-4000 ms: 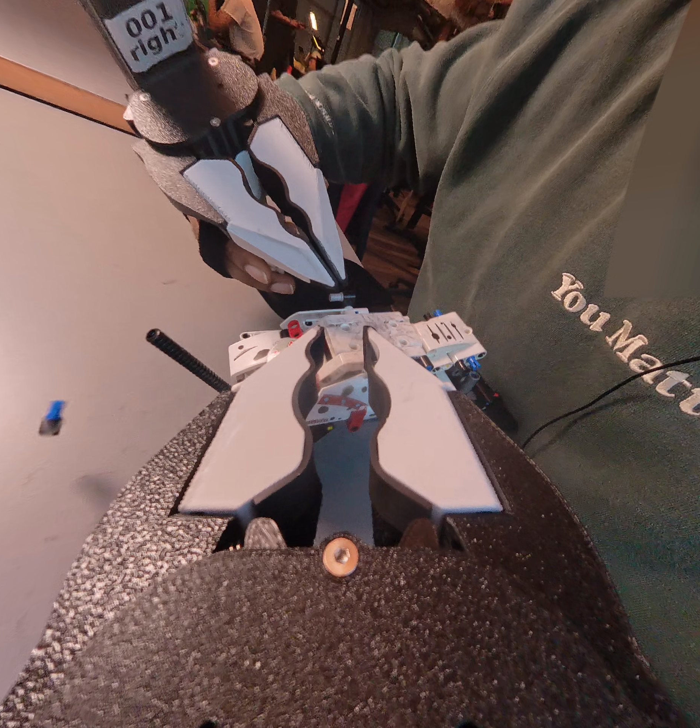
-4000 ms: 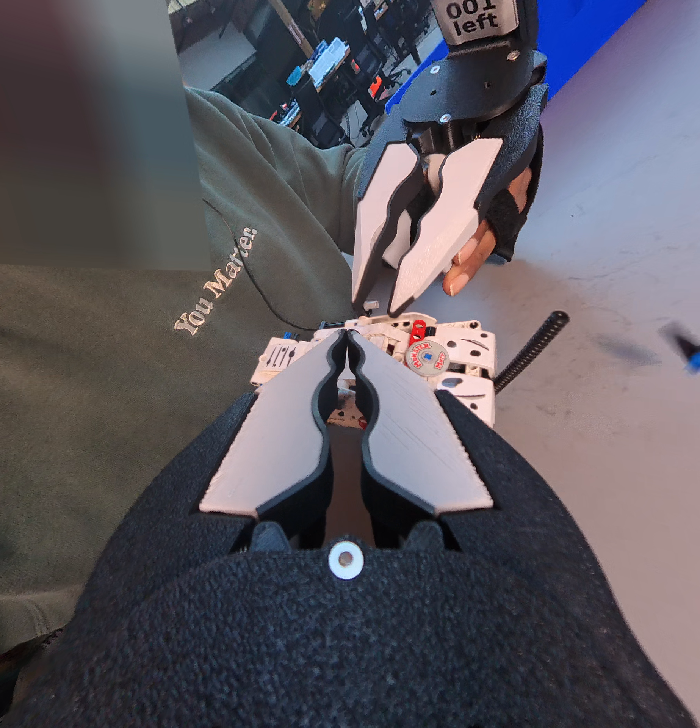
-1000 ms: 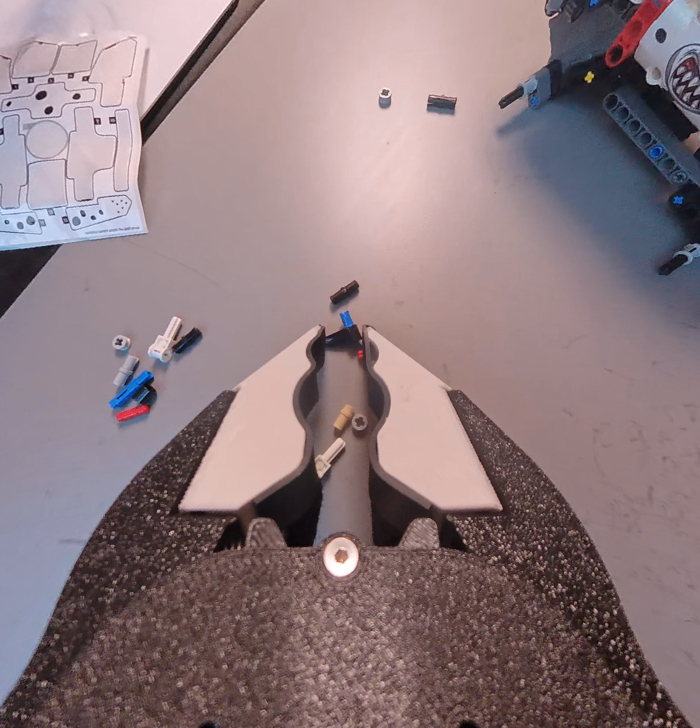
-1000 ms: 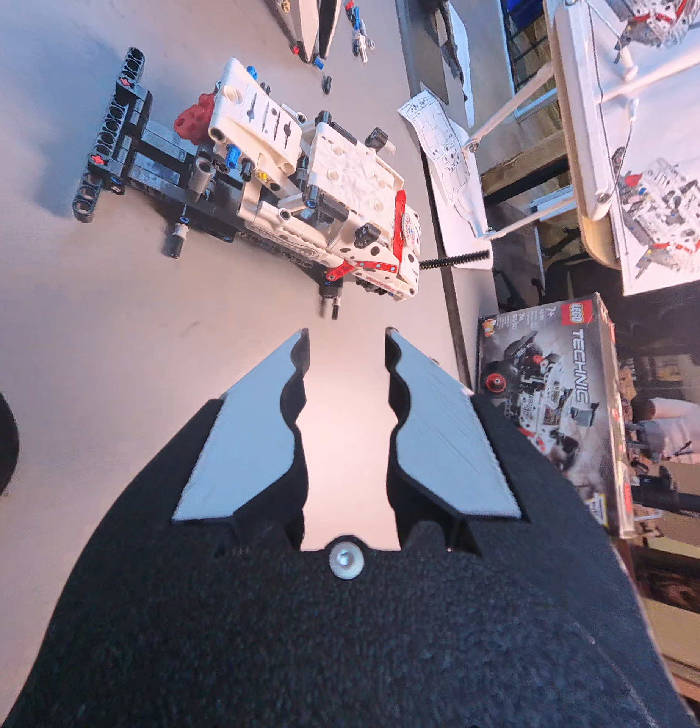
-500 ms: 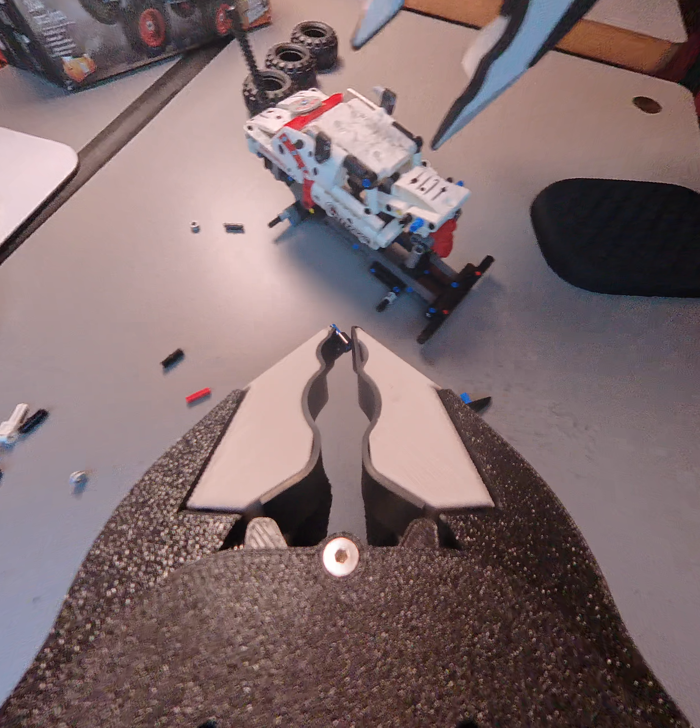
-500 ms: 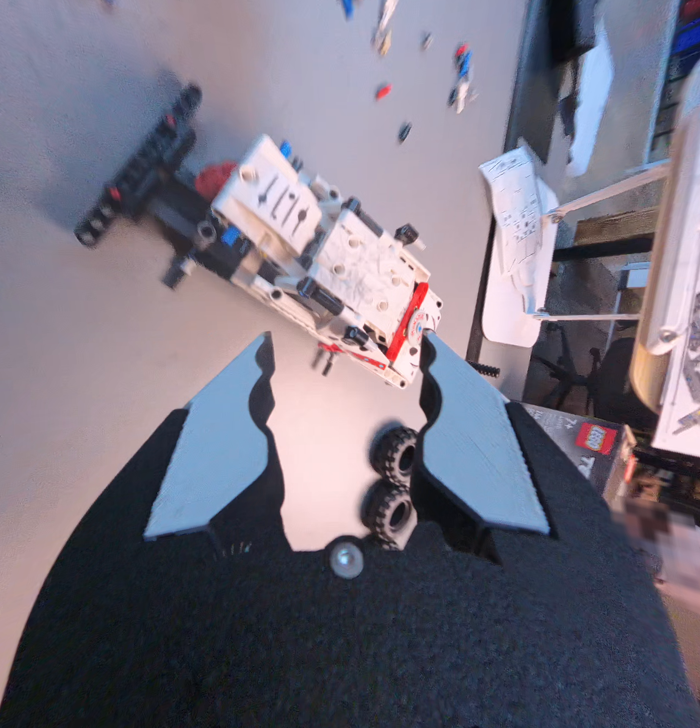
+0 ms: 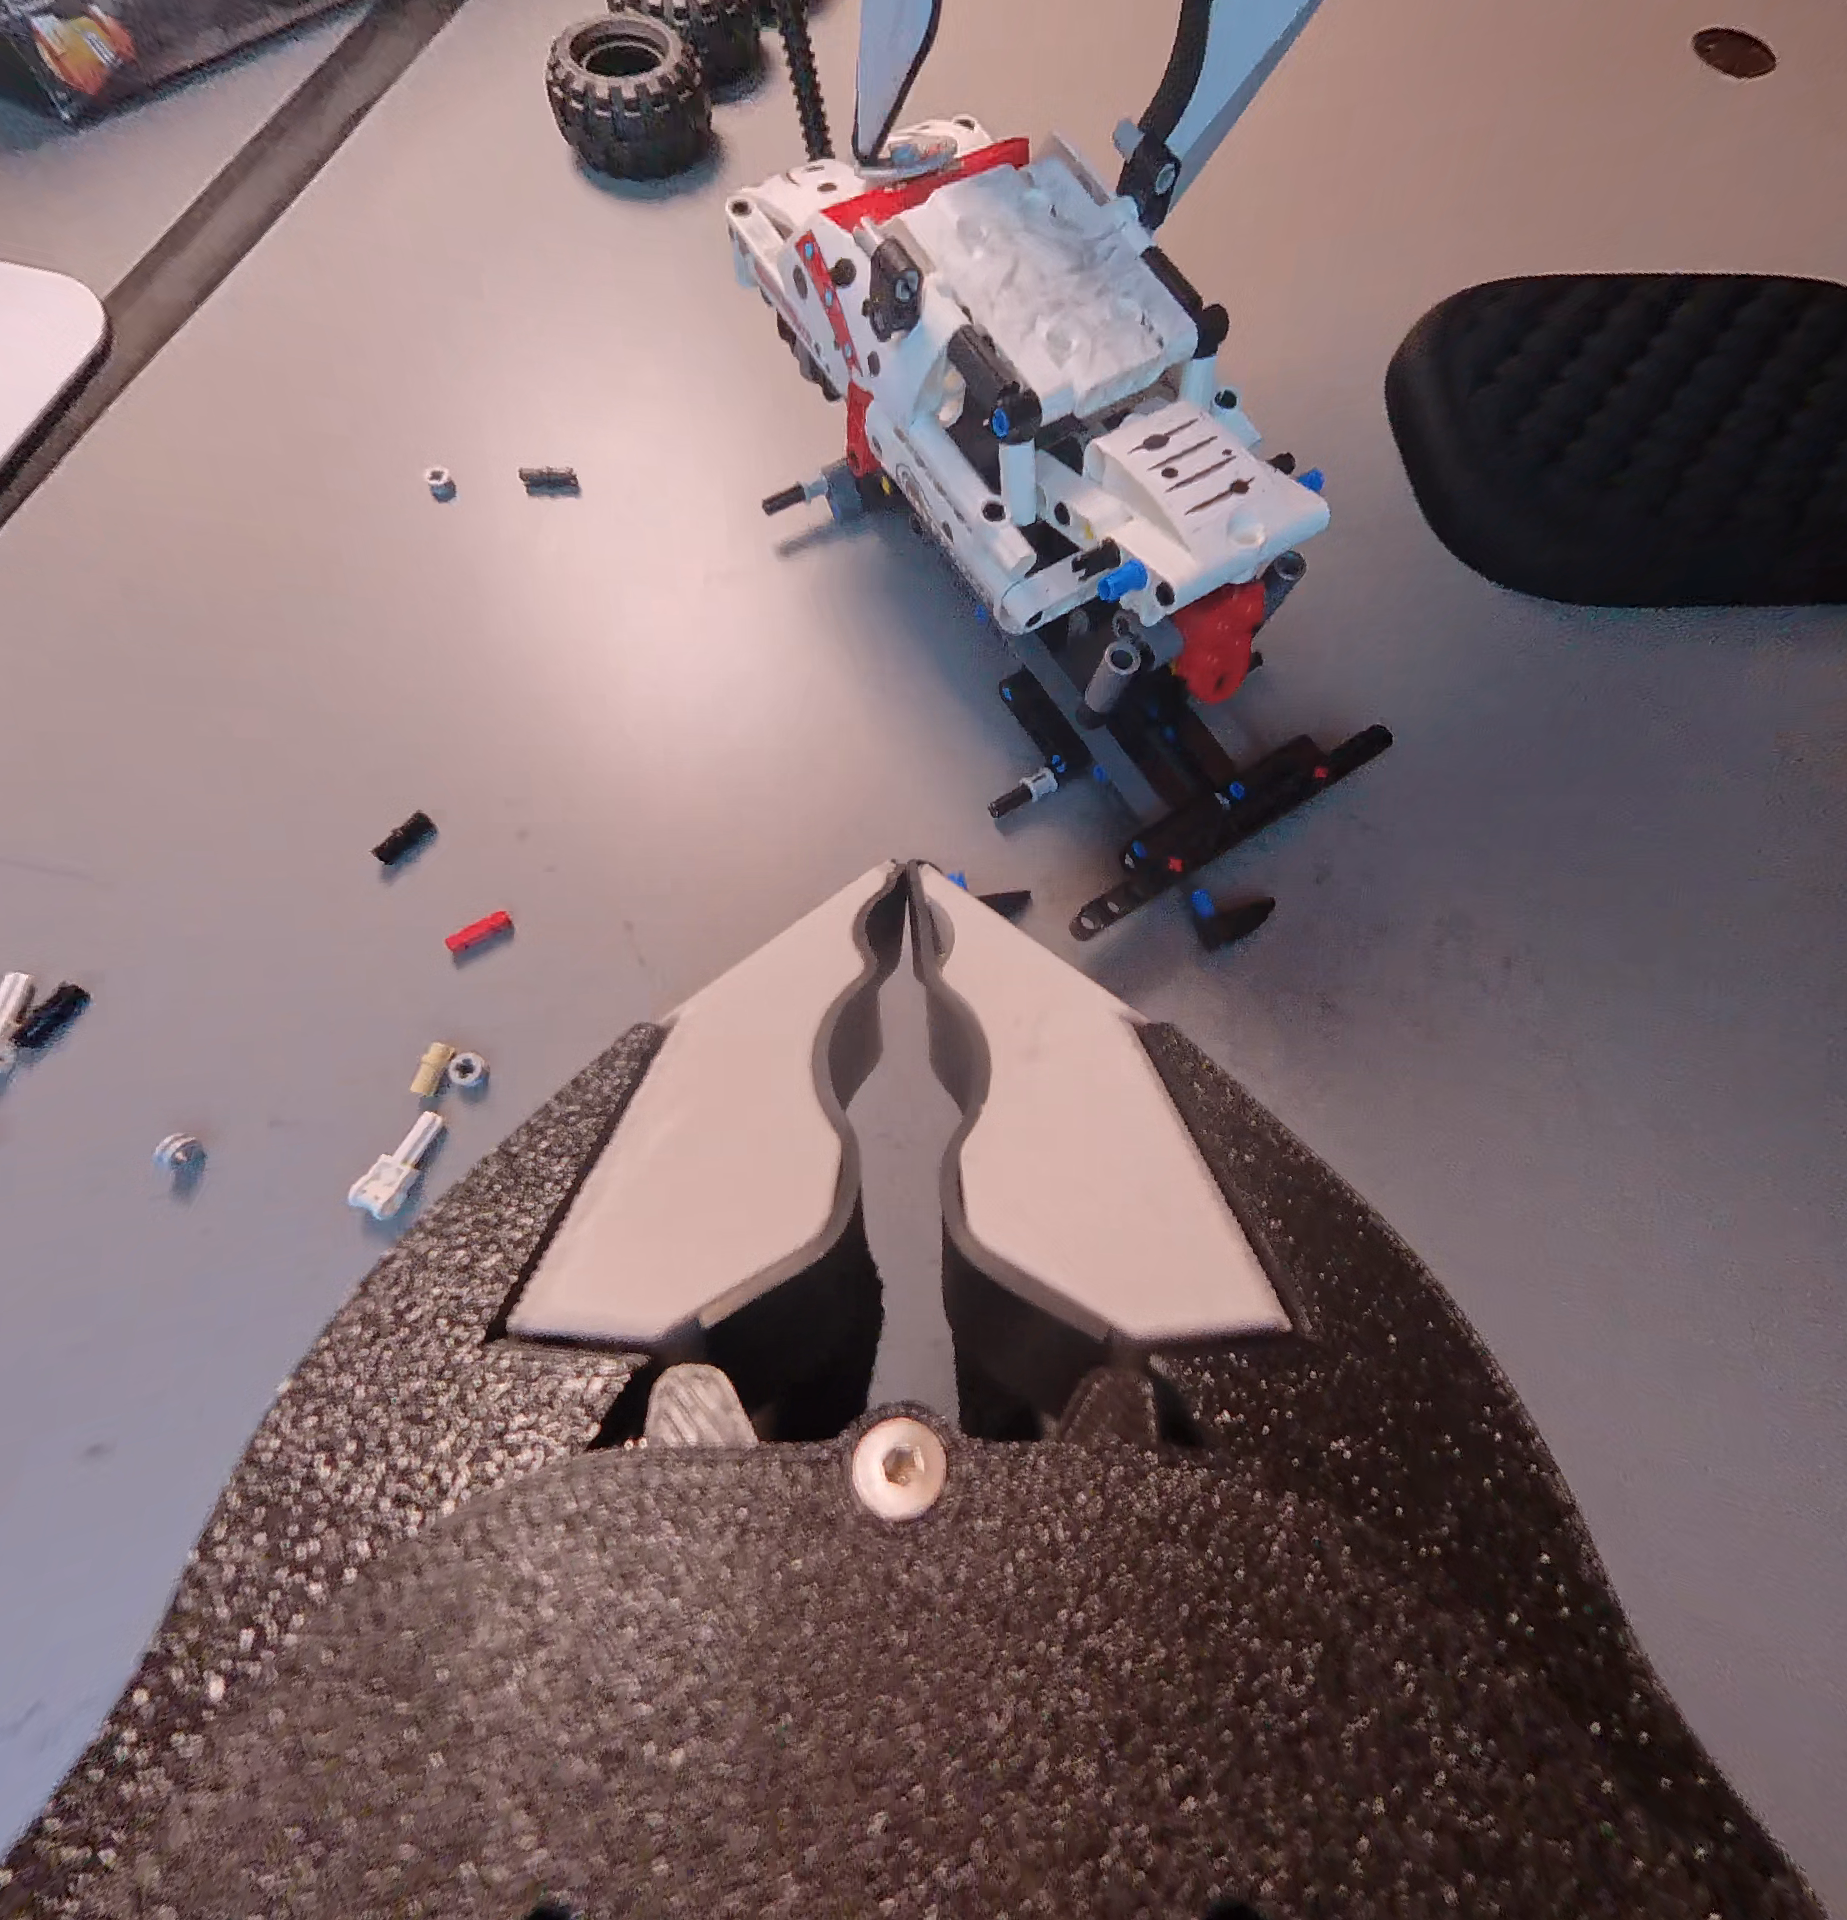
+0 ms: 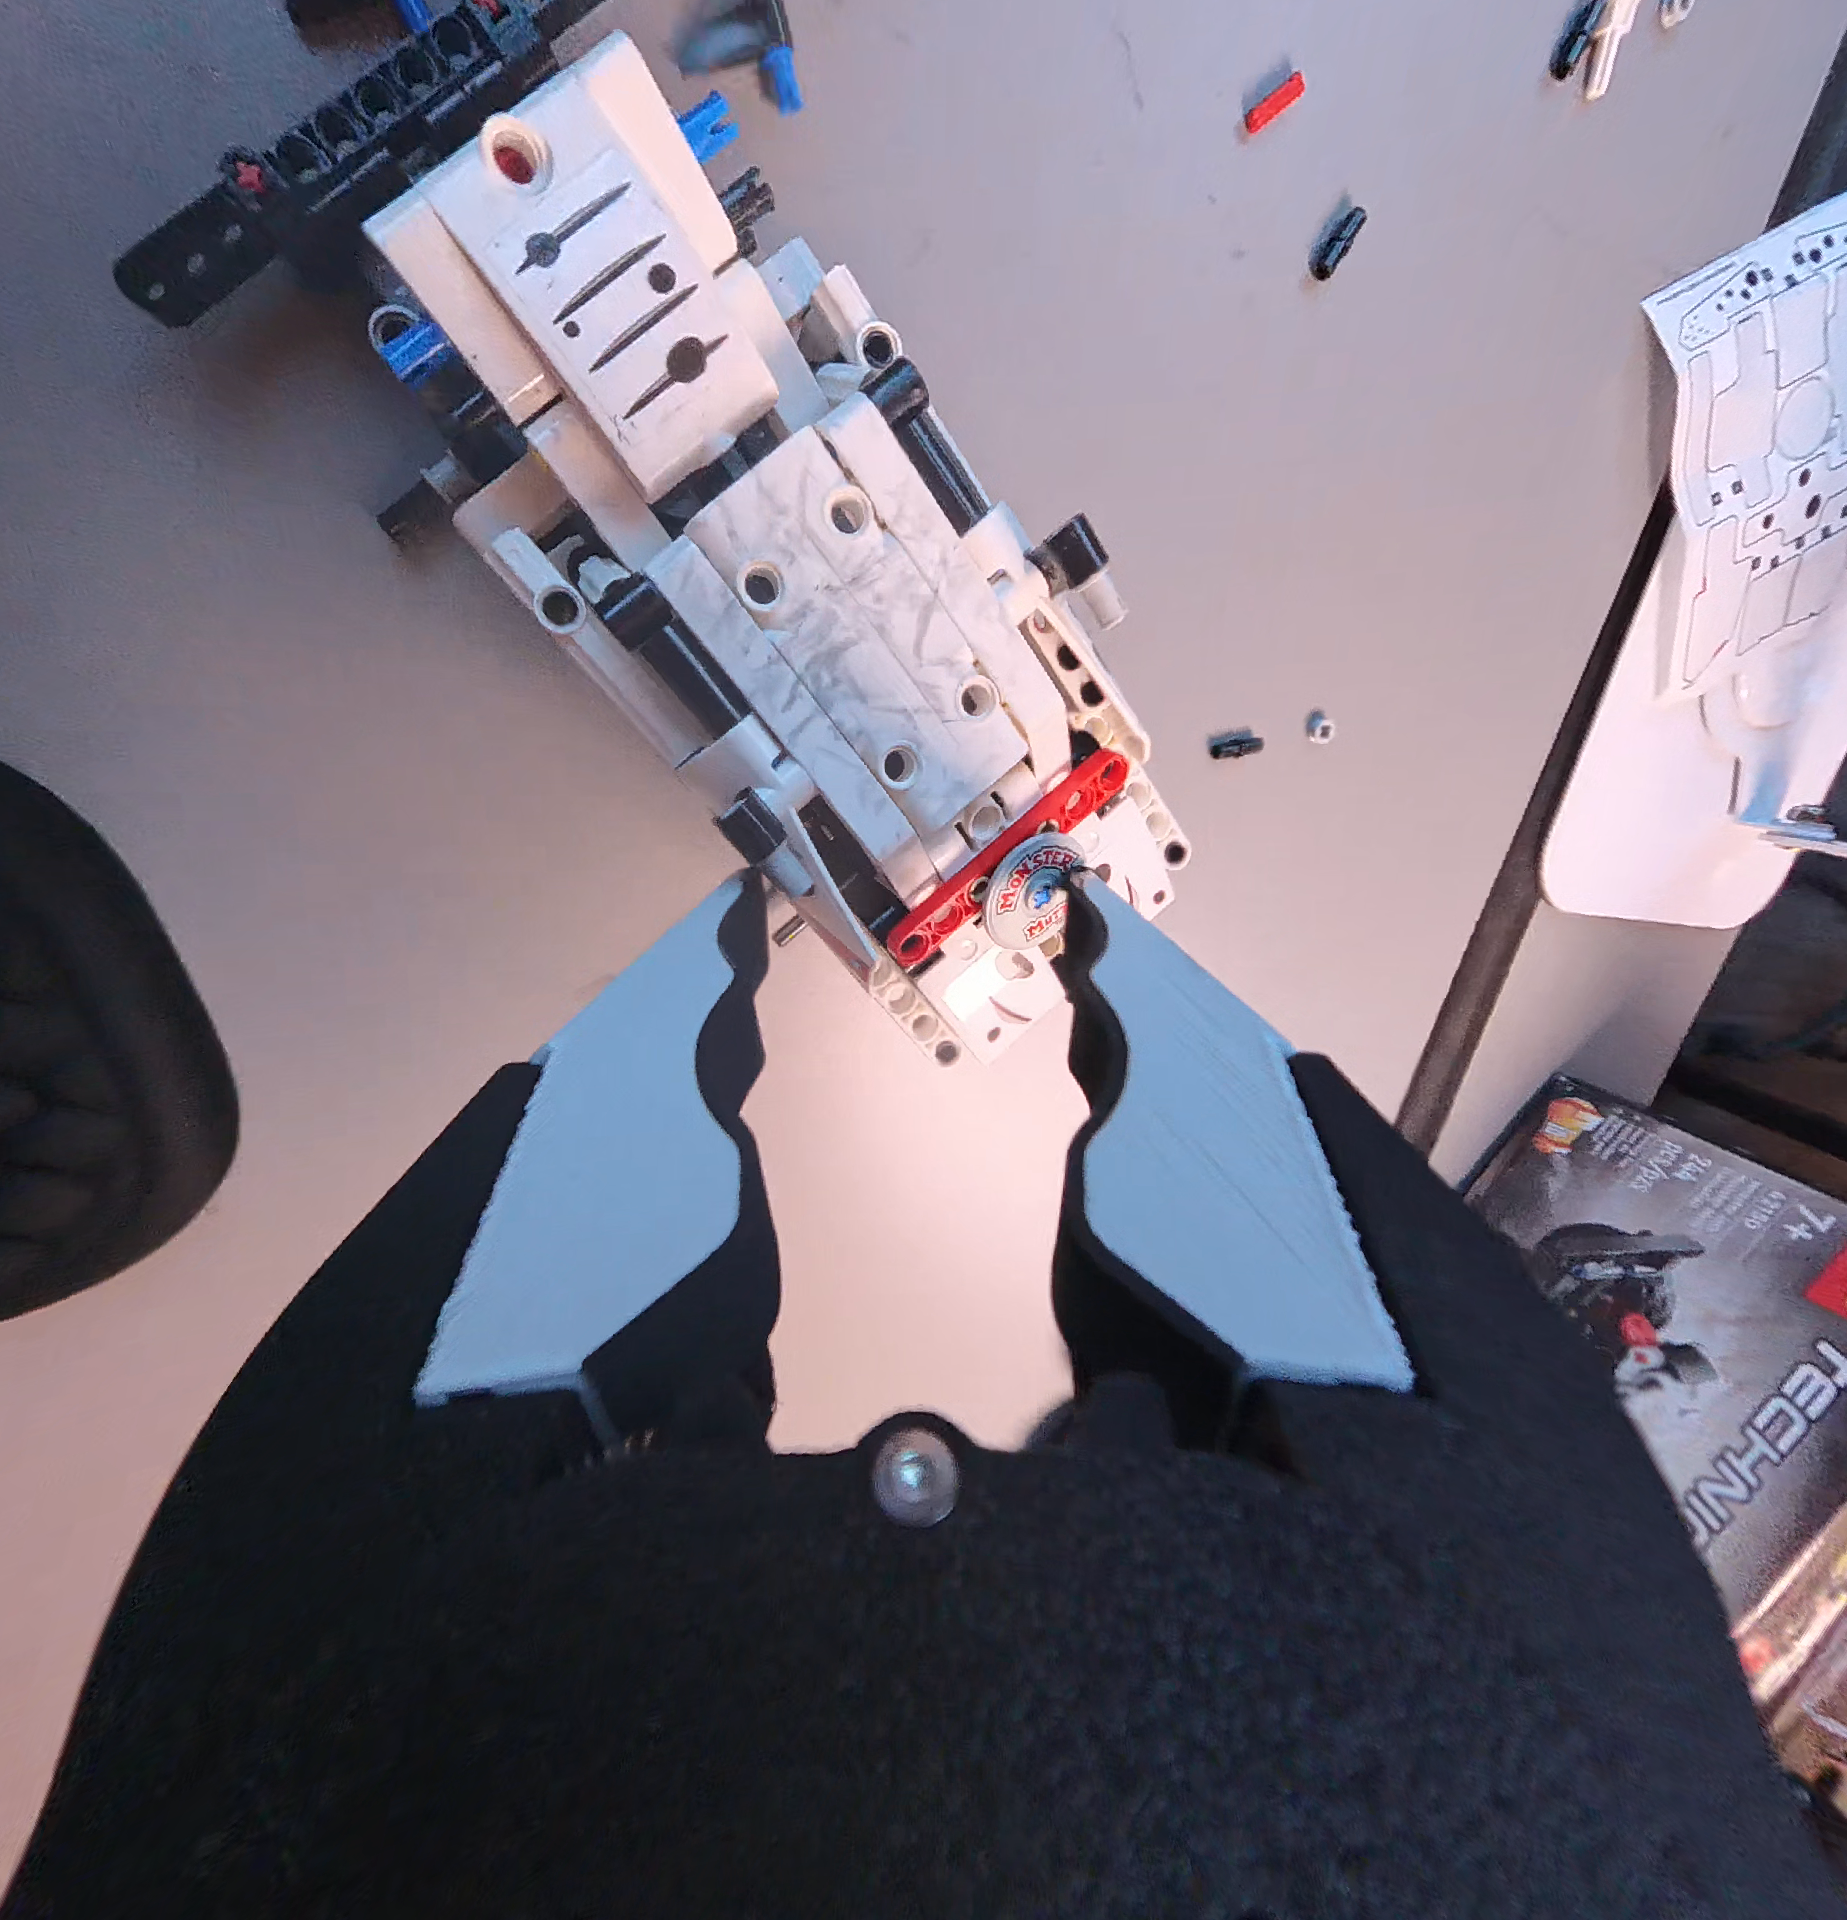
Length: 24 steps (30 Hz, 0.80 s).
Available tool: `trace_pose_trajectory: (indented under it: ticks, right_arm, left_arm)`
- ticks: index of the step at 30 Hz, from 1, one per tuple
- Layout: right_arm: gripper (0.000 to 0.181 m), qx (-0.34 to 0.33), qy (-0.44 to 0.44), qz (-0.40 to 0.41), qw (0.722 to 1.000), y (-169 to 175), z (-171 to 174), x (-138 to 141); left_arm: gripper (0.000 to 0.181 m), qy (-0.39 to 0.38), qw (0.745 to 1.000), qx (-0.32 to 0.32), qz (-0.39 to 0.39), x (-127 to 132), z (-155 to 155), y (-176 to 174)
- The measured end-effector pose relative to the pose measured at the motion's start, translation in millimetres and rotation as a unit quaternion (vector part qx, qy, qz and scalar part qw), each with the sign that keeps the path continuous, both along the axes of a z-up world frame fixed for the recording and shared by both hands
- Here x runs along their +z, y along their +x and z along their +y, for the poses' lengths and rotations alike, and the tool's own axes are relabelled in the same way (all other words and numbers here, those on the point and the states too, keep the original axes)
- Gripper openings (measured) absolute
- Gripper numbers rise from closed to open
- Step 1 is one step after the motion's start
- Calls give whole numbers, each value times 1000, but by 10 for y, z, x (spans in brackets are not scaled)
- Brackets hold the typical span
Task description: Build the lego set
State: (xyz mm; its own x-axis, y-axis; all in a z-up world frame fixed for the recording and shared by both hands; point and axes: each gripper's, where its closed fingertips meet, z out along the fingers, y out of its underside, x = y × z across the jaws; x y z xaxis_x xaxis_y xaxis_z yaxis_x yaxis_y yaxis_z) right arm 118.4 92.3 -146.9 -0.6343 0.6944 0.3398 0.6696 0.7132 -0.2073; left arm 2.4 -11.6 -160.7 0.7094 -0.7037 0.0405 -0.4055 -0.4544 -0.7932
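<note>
A grey surface [image 7: 638,644] is seen from two wrist cameras, with a partly built white, red and black lego truck [image 7: 1033,416] standing on it, without wheels. In the left wrist view the left gripper [image 7: 906,868] is held low over the surface, just short of the truck's black front bumper beam [image 7: 1241,821]. Its jaws are closed almost tip to tip, and a tiny dark piece with a trace of blue appears pinched at the very tips – too small to identify with certainty. Loose pins are scattered to the left: a black pin [image 7: 404,837], a red pin [image 7: 478,932], a white connector [image 7: 397,1164], a tan pin beside a grey bush [image 7: 447,1067], and further off a small grey ring [image 7: 440,483] next to another black pin [image 7: 549,479]. Two knobby black tyres [image 7: 628,94] lie beyond the truck, near a black ribbed tube [image 7: 807,78] that rises at its rear. A black textured pad [image 7: 1646,436] lies to the right.

In the right wrist view the right gripper [image 8: 914,883] is seen from above the truck's rear end. Its jaws are spread wide and hold nothing – one tip sits by the truck's side, the other touches or nearly touches a round printed disc [image 8: 1033,894] mounted on a red beam [image 8: 1002,857]. The white bonnet panel [image 8: 607,281] with black slash marks points away from the camera. A sticker sheet [image 8: 1792,416] and the set's box [image 8: 1750,1351] are seen at the right edge
</note>
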Motion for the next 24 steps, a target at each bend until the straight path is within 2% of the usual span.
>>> trace_pose_trajectory:
  ticks: [3, 7, 13, 15, 21, 24]
  right_arm:
    - [56, -8, 9, 1, 1000, 67, 0, -1]
    - [55, -15, 5, 5, 1000, 88, -11, -1]
    - [55, -21, -5, 11, 1000, 114, -22, 1]
    - [54, -26, -10, 13, 1000, 137, -26, 2]
    - [53, -48, -28, 24, 998, 217, -97, 9]
    - [53, -62, -44, 38, 996, 239, -183, 14]
  left_arm:
    - [16, -30, 998, -34, -31, -58, -112, 33]
    - [25, -50, 998, -35, -4, -301, -91, 114]
    - [21, -51, 997, -44, 43, -527, 3, 203]
    - [11, -47, 997, -48, 47, -530, 9, 209]
    - [8, -20, 996, -47, 73, -520, 18, 141]
    - [8, -12, 999, -42, 25, -375, 0, 106]
